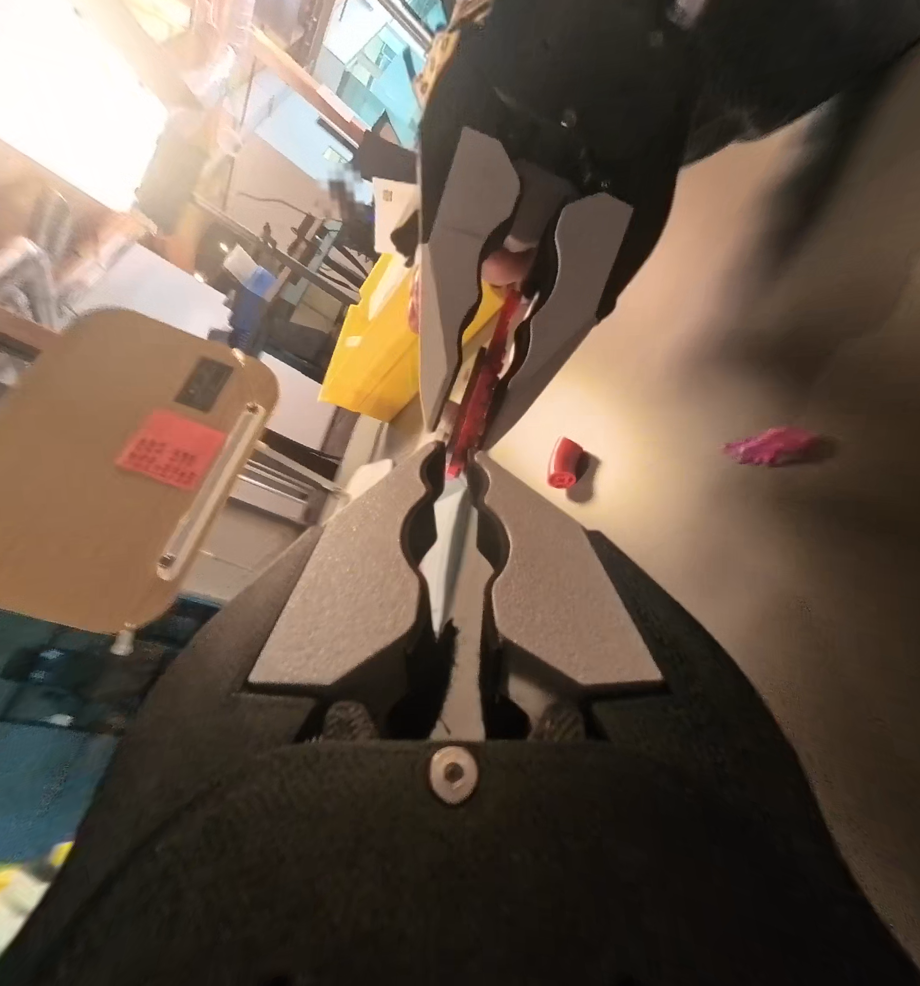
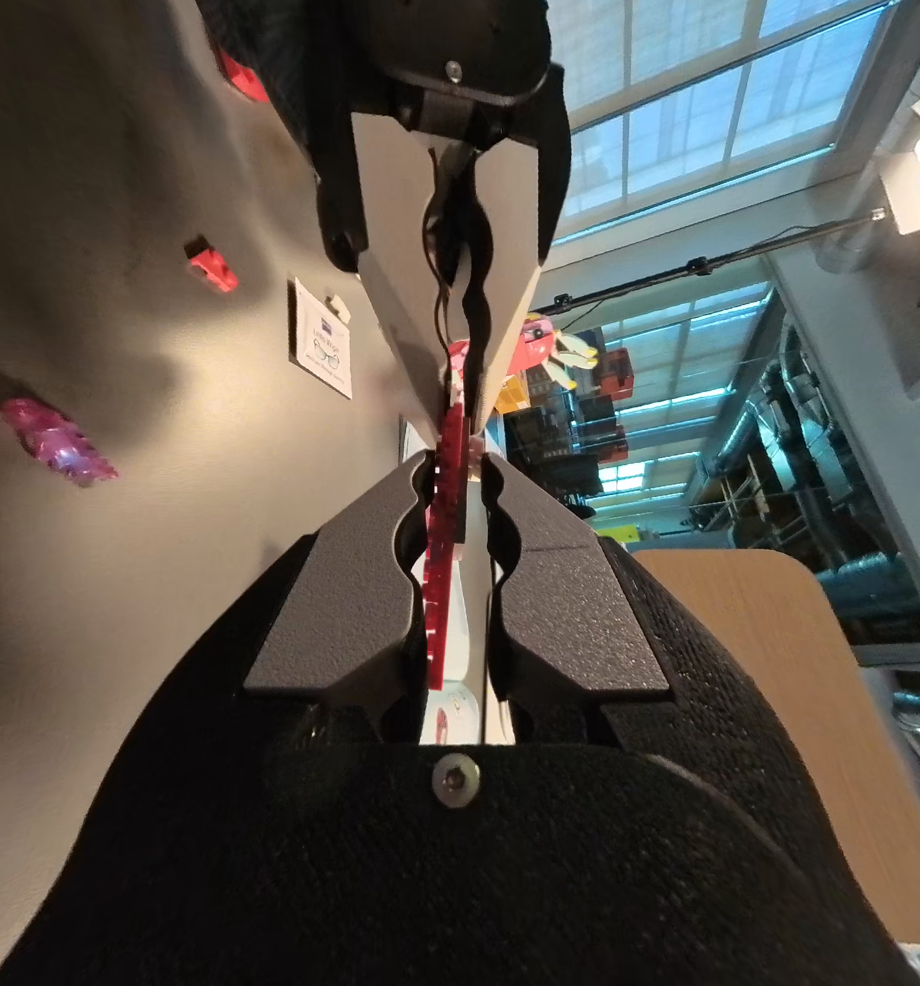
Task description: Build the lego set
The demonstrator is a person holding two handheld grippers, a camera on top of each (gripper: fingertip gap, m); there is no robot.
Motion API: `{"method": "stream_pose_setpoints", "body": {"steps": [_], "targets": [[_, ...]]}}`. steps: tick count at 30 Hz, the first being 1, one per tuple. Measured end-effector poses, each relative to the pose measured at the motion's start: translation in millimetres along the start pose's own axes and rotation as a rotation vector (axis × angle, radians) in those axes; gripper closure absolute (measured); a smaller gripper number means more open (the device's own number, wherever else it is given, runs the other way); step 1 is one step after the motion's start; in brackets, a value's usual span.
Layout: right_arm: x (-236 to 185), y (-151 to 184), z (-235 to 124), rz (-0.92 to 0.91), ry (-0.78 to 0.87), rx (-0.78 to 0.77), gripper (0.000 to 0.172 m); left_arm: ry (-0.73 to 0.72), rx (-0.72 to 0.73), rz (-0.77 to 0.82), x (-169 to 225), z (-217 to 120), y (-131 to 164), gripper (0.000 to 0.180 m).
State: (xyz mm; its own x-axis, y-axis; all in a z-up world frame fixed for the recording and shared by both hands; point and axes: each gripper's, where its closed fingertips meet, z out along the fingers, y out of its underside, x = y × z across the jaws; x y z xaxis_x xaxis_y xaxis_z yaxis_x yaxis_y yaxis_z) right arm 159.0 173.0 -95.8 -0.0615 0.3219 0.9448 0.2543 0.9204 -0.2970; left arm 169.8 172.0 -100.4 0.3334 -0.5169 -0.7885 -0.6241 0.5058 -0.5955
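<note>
Both grippers meet tip to tip on one red studded strip point(image 2: 447, 512): right gripper point(image 2: 455, 464) clamps its length, left gripper point(image 1: 458, 461) pinches its end. Beside the strip, a red cylinder piece point(image 1: 567, 464) lies on the tabletop point(image 1: 714, 587).

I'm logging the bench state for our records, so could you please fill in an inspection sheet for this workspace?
Surface: beige table, lit unevenly, with shadows.
Job's things: a red studded strip bridges the two tongs, which meet tip to tip.
Clutter: red round brick, translucent magenta piece, small red and black brick, white sachet.
Grippers: left tongs pinch one end of the strip; right tongs are closed around its other length.
Cables: a thin black wire runs along the left tongs.
Surroundings: yellow bin, wooden panel with a red sticker, large windows, stacked shelving.
</note>
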Motion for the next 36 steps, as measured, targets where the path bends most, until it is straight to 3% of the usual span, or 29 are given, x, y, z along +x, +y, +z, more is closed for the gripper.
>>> {"method": "stream_pose_setpoints", "body": {"steps": [5,10,13,20,25,36], "targets": [[4,1,2,-0.028,0.054,0.000,0.158,0.097,0.057,-0.342,-2,-3,1,0.169],[12,-2,1,-0.112,0.132,0.005,0.159,0.216,0.113,-0.700,-1,1,-1,0.118],[11,-6,2,-0.220,0.164,-0.007,0.158,0.296,0.170,-0.849,-1,-2,-6,0.117],[16,-17,-1,-0.298,0.206,0.017,0.158,0.465,0.294,-0.989,4,-13,-22,0.145],[14,-23,-2,-0.325,0.205,0.034,0.158,0.376,0.289,-0.924,-3,-11,-17,0.127],[11,-26,0,-0.328,0.195,0.047,0.158,0.384,0.295,-0.878,3,-10,-24,0.132]]}}
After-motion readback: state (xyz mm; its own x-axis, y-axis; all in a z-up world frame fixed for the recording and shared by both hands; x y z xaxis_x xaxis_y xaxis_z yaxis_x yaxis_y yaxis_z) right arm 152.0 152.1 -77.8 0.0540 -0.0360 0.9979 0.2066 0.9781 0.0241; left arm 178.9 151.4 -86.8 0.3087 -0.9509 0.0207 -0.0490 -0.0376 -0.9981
